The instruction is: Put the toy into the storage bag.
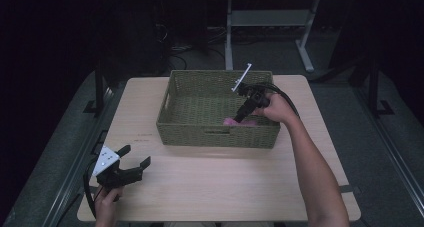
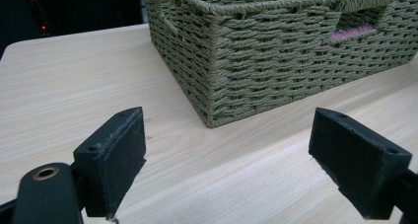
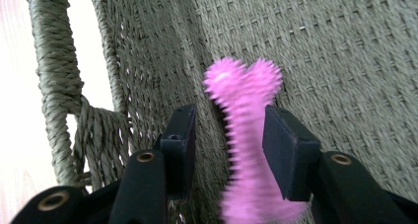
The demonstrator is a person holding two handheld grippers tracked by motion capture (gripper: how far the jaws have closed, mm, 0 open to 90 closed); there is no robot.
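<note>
High view: no readable writing or labels. Right gripper reaches down into the woven basket, which stands toward the table's far edge; pink spiked toy lies on the basket floor by the near wall, at the jaw tips. Left gripper rests near the front-left corner, jaws spread wide, nothing between them.

Left gripper view: pink shows through the basket's handle slot.

Right gripper view: toy is blurred and sits between narrowly parted jaws; the left pad stands clear, right-side contact cannot be told.
</note>
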